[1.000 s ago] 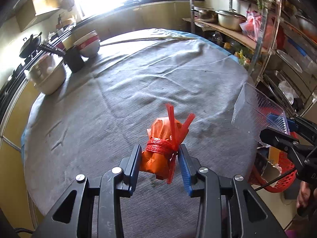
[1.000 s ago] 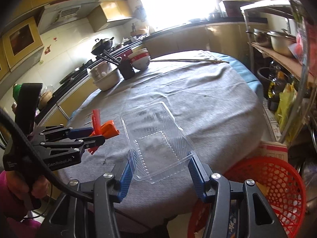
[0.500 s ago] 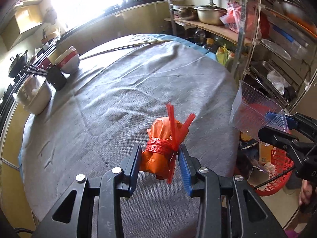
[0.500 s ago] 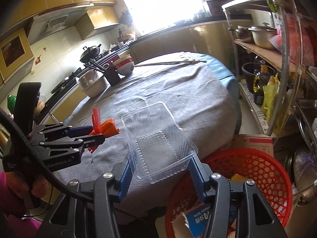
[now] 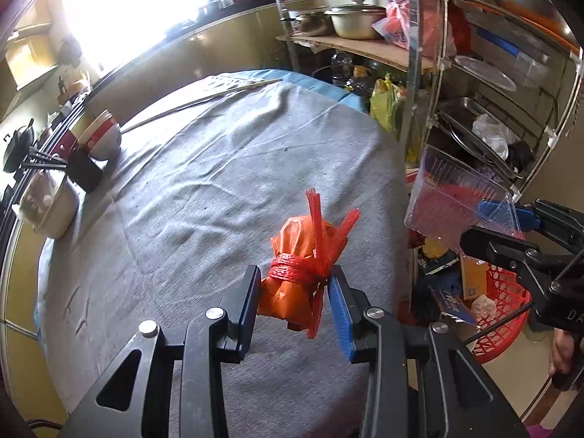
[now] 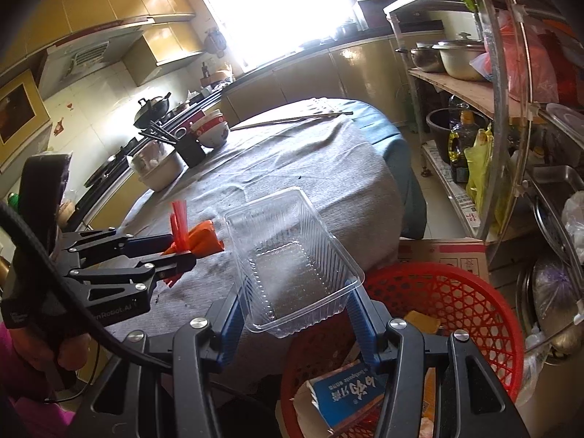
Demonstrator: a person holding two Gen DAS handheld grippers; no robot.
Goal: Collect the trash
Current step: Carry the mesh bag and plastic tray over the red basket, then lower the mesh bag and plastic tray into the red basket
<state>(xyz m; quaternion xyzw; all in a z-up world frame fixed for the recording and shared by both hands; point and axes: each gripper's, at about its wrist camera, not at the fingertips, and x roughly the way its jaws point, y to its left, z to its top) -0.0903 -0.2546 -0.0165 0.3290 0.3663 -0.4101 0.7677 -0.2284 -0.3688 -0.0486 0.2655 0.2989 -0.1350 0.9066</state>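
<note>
left claw (image 5: 295, 294) clamped on tied orange bag (image 5: 301, 273), held above grey-clothed worktop (image 5: 204, 189); right claw (image 6: 296, 304) clamped on clear plastic tray (image 6: 292, 255). both carried off the worktop toward red mesh basket (image 6: 471, 292) since a second ago, tray now over its rim: drop imminent. basket already holding a carton; metal shelving close at right.

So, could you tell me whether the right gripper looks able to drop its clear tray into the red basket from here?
Probably yes: the right gripper holds the clear tray partly above the open red basket, nothing between.
</note>
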